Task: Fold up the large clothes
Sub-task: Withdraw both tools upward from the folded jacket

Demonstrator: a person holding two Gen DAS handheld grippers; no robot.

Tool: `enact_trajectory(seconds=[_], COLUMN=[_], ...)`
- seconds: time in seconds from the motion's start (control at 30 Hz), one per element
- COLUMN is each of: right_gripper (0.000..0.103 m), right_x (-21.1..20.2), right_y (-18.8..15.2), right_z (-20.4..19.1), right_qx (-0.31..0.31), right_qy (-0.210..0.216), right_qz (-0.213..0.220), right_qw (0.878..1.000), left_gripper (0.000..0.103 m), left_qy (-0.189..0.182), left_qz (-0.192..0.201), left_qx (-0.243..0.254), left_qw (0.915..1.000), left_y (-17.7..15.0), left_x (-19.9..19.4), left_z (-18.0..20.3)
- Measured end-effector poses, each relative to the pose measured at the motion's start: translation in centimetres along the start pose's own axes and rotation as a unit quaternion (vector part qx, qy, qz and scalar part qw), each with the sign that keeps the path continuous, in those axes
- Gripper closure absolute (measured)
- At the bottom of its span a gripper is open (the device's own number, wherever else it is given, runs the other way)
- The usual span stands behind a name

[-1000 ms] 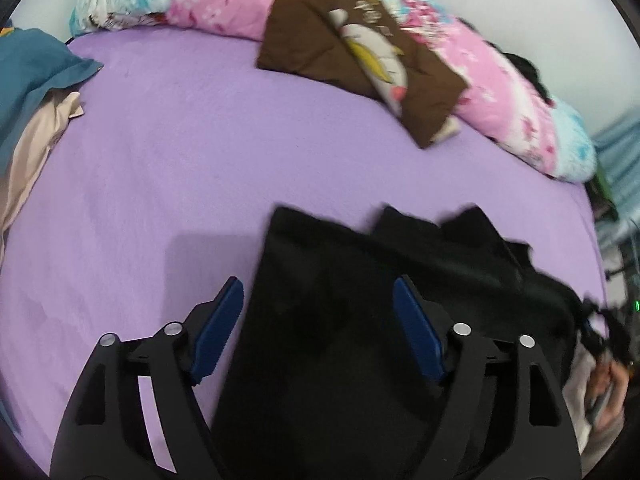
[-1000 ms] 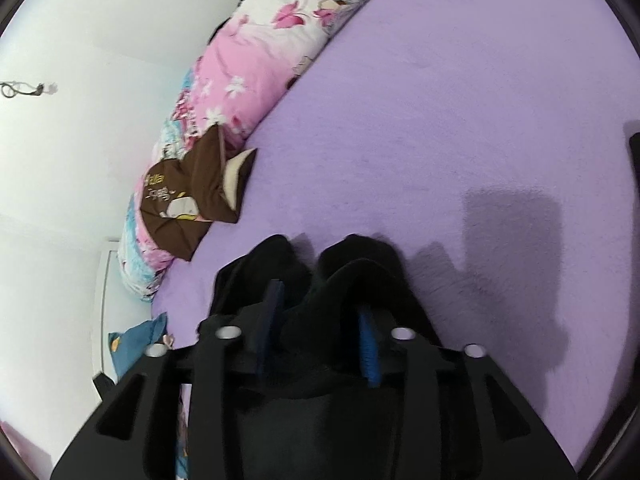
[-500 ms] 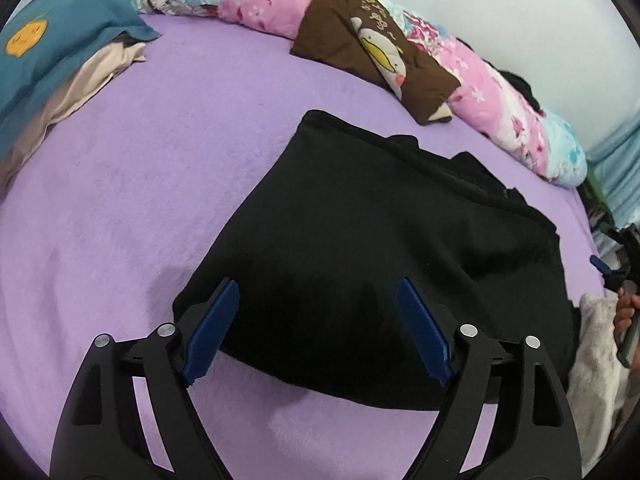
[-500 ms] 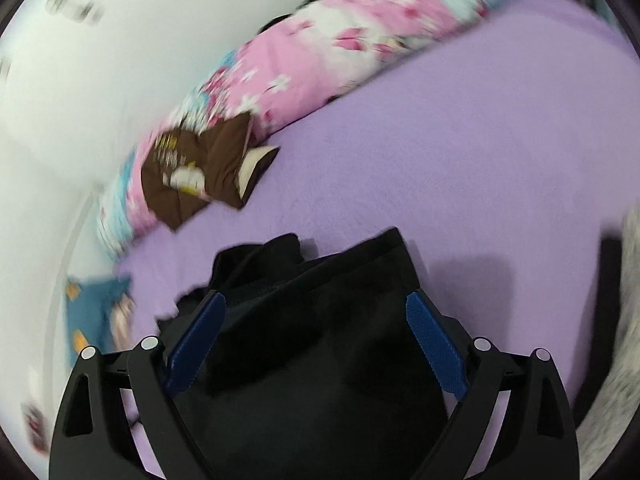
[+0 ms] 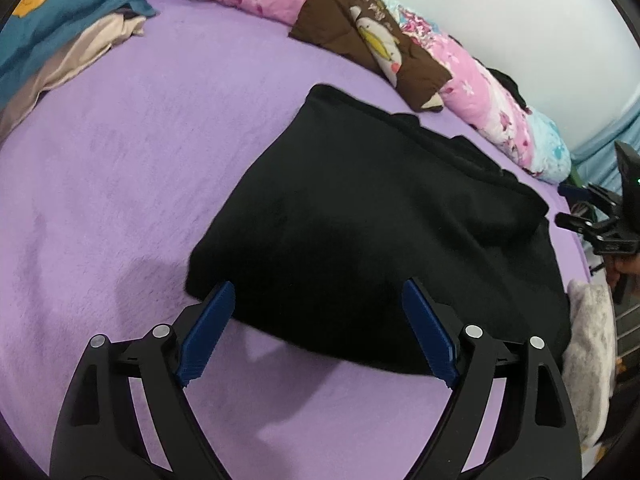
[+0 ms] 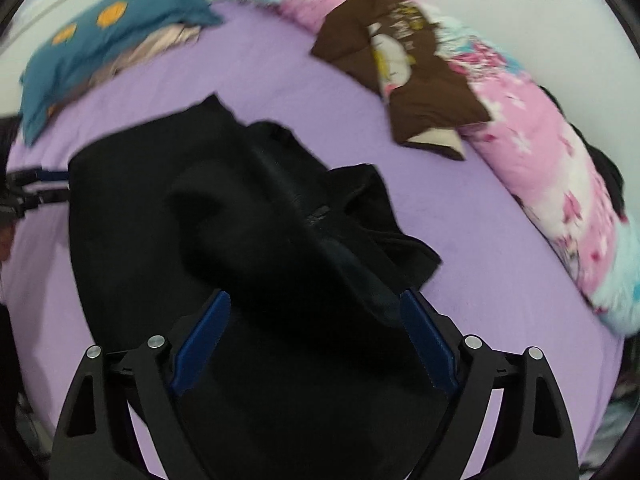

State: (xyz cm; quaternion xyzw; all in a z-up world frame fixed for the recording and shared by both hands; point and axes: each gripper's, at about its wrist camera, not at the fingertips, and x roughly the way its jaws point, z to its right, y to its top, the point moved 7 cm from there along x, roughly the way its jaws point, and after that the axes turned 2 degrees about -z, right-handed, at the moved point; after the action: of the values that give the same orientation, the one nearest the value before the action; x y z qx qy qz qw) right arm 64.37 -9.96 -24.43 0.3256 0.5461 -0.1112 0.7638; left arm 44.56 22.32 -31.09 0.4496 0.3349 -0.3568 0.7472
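Observation:
A black garment (image 5: 360,208) lies folded into a broad slab on the purple bed sheet (image 5: 120,160). My left gripper (image 5: 316,286) hovers over its near edge, fingers wide apart and touching nothing. In the right wrist view the same garment (image 6: 160,200) shows a thick fold and a rumpled part at its far right. My right gripper (image 6: 314,296) hangs above the cloth; its jaws are closing, still wide, with nothing pressed between the pads. The right gripper (image 5: 600,220) shows at the right edge of the left wrist view, and the left gripper (image 6: 36,188) at the left edge of the right wrist view.
A pink floral quilt (image 5: 480,92) and a brown cushion (image 5: 372,44) line the bed's far side along the wall. A blue pillow (image 5: 60,20) lies on beige cloth at the far left. A white fluffy cloth (image 5: 588,340) sits at the right bed edge.
My right gripper let go of the black cloth, rolled round and drew back. The garment now lies flat, and my left gripper has pulled back to its near edge.

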Motion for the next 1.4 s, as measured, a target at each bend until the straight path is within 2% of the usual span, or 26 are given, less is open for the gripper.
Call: enact_trajectory(seconds=[0.1,0.13,0.17,0.2,0.3,0.33,0.4,0.43,0.57,0.63,0.73,0.87,0.97,1.0,1.03,1.07,1.23,1.37,1.4], right_gripper=[0.024,0.026,0.038,0.054,0.066,0.070,0.090,0.096,0.098,0.098,0.098,0.096,0.068,0.053,0.047,0.042,0.040,0.022,0.022], right_x=[1.7,2.3,3.0,3.6,5.0,5.2,5.2,5.1,3.5,2.2,1.7,5.0,7.7,8.1,8.4,8.6,6.8,4.1,3.7], right_y=[0.7,0.9,1.0,0.9,0.8,1.1,1.3,1.5,2.7,3.5,4.2,3.4,3.1,3.1,3.0,3.0,3.5,3.7,3.7], right_z=[0.2,0.3,0.3,0.2,0.4,0.1,-0.2,-0.4,0.4,1.5,2.4,2.2,3.4,3.8,4.1,4.3,3.6,2.6,2.4], right_qx=[-0.006,-0.002,0.003,0.009,0.019,0.019,0.012,0.008,0.019,0.033,0.047,0.044,0.072,0.089,0.102,0.109,0.105,0.111,0.115], right_qy=[0.000,0.002,0.013,0.022,0.023,0.028,0.030,0.030,0.018,0.003,-0.005,-0.033,-0.062,-0.065,-0.070,-0.073,-0.087,-0.107,-0.106], right_qz=[-0.017,-0.024,-0.036,-0.047,-0.066,-0.067,-0.062,-0.059,-0.027,-0.001,0.006,-0.035,-0.049,-0.049,-0.050,-0.050,-0.031,0.009,0.013], right_qw=[1.000,1.000,0.999,0.999,0.997,0.997,0.998,0.998,0.999,0.999,0.999,0.998,0.994,0.993,0.991,0.990,0.990,0.988,0.988], left_gripper=[0.021,0.021,0.020,0.021,0.020,0.016,0.015,0.015,0.015,0.016,0.017,0.016,0.015,0.015,0.015,0.015,0.016,0.016,0.016], left_qy=[-0.030,-0.028,-0.021,-0.006,0.039,0.045,0.038,0.034,0.023,0.018,0.020,0.017,0.008,0.003,-0.002,-0.006,-0.046,-0.077,-0.089], left_qz=[-0.002,-0.002,-0.002,-0.004,0.004,0.004,0.003,0.002,-0.001,0.002,0.011,0.007,0.006,0.004,0.000,-0.001,-0.016,-0.019,-0.020], left_qx=[-0.011,-0.012,-0.011,-0.012,-0.008,-0.005,-0.011,-0.013,-0.021,-0.032,-0.041,-0.049,-0.056,-0.060,-0.065,-0.068,-0.104,-0.132,-0.133], left_qw=[0.9995,0.9995,0.9997,0.9999,0.9992,0.9989,0.9992,0.9993,0.9995,0.9993,0.9989,0.9986,0.9984,0.9982,0.9979,0.9977,0.9934,0.9881,0.9869], left_y=[0.1,0.1,0.1,0.0,0.0,0.0,-0.1,-0.1,0.0,0.1,0.4,0.3,0.3,0.3,0.2,0.2,0.1,0.2,0.3], left_x=[-0.4,-0.5,-0.5,-0.4,-0.4,-0.3,-0.2,-0.1,-0.2,-0.6,-1.1,-0.9,-0.8,-0.7,-0.6,-0.6,-0.2,-0.2,-0.3], left_z=[-0.8,-1.0,-1.3,-1.9,-3.2,-3.4,-3.8,-3.9,-4.4,-4.7,-5.2,-5.6,-5.7,-5.8,-5.9,-6.0,-6.5,-6.8,-6.6])
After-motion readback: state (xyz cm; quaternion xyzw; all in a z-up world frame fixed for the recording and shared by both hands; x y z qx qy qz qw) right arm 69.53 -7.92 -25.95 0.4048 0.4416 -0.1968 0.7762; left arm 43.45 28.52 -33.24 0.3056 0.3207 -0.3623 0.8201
